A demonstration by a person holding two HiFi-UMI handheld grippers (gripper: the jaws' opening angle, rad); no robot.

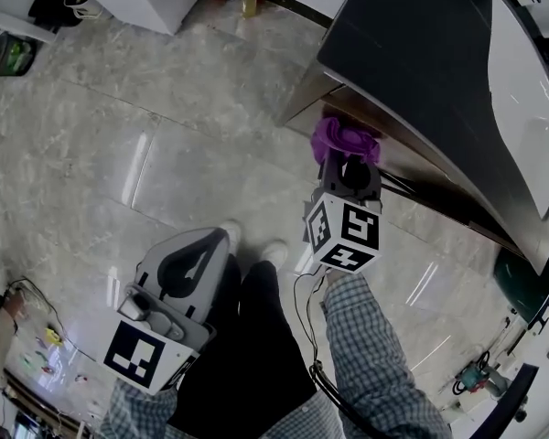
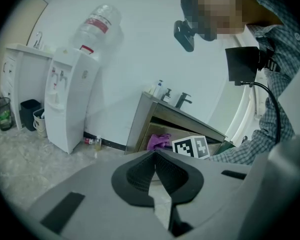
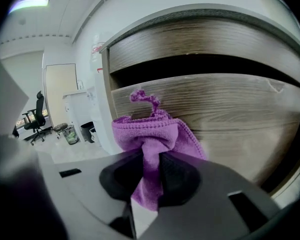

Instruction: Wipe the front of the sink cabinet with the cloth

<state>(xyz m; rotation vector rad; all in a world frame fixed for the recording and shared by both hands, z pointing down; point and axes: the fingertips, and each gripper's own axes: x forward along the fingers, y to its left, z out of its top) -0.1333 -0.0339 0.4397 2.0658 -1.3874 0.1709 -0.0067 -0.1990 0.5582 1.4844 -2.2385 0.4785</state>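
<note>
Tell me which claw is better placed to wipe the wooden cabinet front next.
Right. The right claw is shut on the purple microfibre cloth, up at the wood-grain cabinet front. The left claw is shut, empty, down by the person's leg.

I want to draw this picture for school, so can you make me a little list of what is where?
Cloth: purple, bunched up
Right gripper: fingers shut on the cloth
Cabinet front: brown wood grain, cloth looks pressed against it
Left gripper: shut, holding nothing, low and away from the cabinet
Floor: pale, shiny tiles
</note>
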